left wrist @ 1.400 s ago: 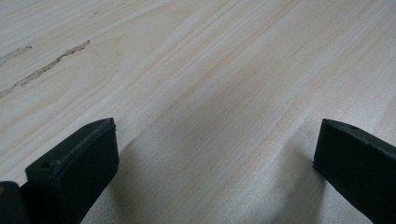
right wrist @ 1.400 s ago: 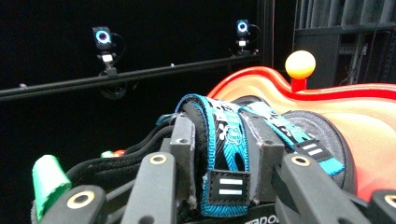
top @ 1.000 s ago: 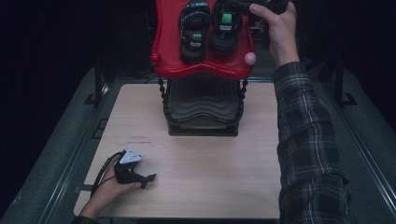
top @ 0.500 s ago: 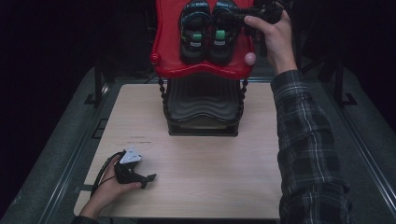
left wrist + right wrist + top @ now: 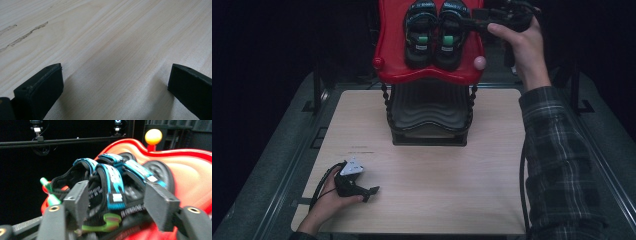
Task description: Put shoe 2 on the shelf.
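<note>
Red moulded plastic forms the top shelf (image 5: 392,55) of a small rack with a black ridged lower shelf (image 5: 429,107), standing at the far middle of a pale wooden table (image 5: 492,190). A pair of black sandals with blue patterned straps and green tabs (image 5: 434,35) lies side by side on the red shelf, toes pointing near. The right gripper (image 5: 467,22), held in a hand with a plaid sleeve, reaches in from the right at the far end of that shelf; its jaws have just been opening and now stand apart on either side of the right-hand sandal (image 5: 112,192), the pads clear of its straps. The left gripper (image 5: 371,192) rests idle on the near left of the table, jaws spread wide over bare wood. Judged from this layout, both sandals are already placed on the rack and the second has just been released; what appears left is withdrawing the right gripper and any straightening of the pair.
</note>
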